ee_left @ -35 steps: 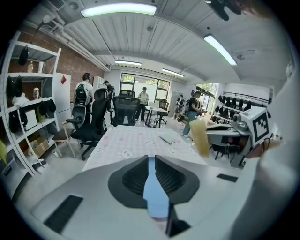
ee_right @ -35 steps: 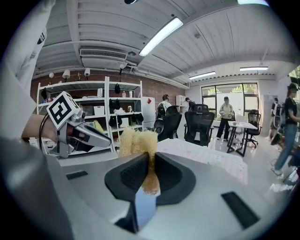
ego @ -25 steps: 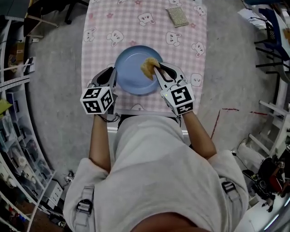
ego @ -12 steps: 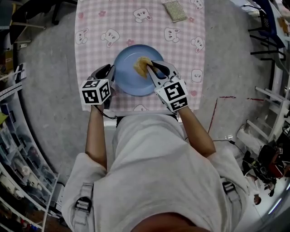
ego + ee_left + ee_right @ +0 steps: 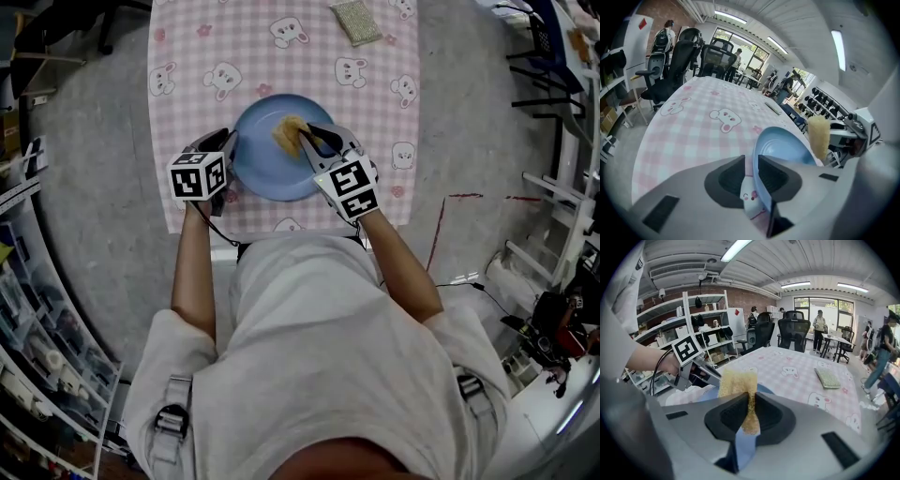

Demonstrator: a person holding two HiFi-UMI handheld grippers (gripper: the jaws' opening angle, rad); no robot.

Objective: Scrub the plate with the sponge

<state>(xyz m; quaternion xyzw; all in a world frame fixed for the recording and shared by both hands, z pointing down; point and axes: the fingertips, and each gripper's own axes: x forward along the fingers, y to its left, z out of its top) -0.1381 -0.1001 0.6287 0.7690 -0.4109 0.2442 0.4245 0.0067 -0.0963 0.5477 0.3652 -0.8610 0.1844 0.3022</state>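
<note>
Plate [image 5: 265,161] sits close to the table's [image 5: 187,66] near edge. Pink checked cloth [image 5: 234,47] lies open beyond it, up to a green scouring pad [image 5: 355,21] by the far edge. Grey floor [image 5: 103,141] surrounds the table, with shelving [image 5: 28,309] along the left. The left hand-held gripper [image 5: 228,142] pinches the plate's left rim between its jaws. The right hand-held gripper [image 5: 306,137], angled in from the right, is clamped on the yellow sponge [image 5: 287,134] over the plate's inner face; whether they touch I cannot tell. Both forearms [image 5: 192,272] reach forward from the person's body.
</note>
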